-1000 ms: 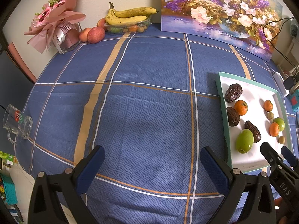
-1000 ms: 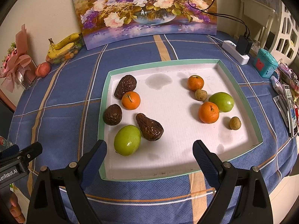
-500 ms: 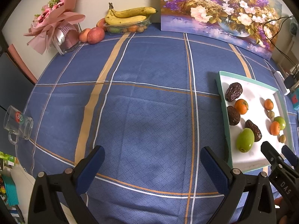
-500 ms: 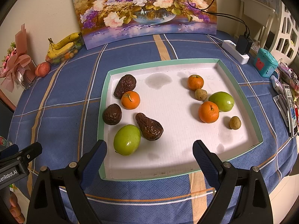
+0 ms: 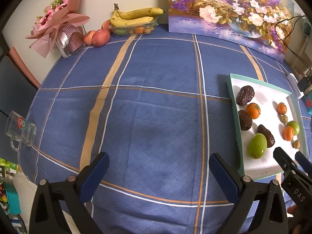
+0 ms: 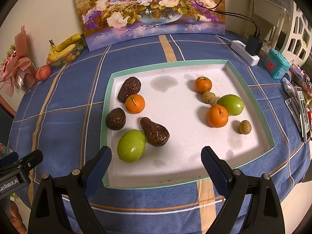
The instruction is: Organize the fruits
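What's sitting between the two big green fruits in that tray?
In the right wrist view, a wrinkled brown fruit and an orange lie between the green fruits.

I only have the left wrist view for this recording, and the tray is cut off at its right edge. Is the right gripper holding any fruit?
Observer: No. The right gripper is open and empty, above the near rim of the tray.
Operator: Anything on the tray floor besides fruit?
Observer: A grey stain near the far rim, between a dark fruit and an orange.
Operator: What sits past the tray's far right corner?
Observer: A teal box on the cloth.
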A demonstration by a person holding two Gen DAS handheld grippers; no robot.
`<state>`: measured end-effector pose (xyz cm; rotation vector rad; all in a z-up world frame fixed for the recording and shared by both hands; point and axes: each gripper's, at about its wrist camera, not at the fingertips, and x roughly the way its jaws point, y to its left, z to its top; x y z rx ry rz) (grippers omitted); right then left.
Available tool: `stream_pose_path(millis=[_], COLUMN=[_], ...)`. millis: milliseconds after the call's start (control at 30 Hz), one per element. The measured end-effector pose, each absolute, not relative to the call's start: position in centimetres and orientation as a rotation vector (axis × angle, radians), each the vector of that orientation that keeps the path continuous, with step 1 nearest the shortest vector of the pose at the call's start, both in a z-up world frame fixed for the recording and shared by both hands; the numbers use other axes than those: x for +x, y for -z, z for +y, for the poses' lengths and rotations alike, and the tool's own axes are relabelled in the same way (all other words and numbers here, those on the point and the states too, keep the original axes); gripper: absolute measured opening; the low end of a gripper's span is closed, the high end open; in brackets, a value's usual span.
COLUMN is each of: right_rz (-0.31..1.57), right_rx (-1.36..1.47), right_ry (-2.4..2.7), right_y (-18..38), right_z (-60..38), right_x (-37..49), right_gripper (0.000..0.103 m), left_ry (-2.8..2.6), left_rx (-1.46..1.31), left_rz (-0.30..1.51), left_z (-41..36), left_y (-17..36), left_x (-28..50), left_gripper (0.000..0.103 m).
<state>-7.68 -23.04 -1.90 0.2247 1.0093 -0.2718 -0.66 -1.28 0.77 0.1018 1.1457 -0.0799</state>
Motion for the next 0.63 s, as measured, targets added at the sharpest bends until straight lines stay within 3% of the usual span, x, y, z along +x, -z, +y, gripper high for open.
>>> stream_pose_path(millis=[633], right_rz=[1.015], right_rx=[0.228], right_ry=[0.275], right_y=[2.04], right_z=[-23.06], right_x=[-7.61], right_gripper=[0.093], left_ry=[0.079], left_rx=[0.104], left_rz=[1.151], left_z=[-1.14], left_y=[-0.66], left_x=[-0.56], left_gripper=[0.103])
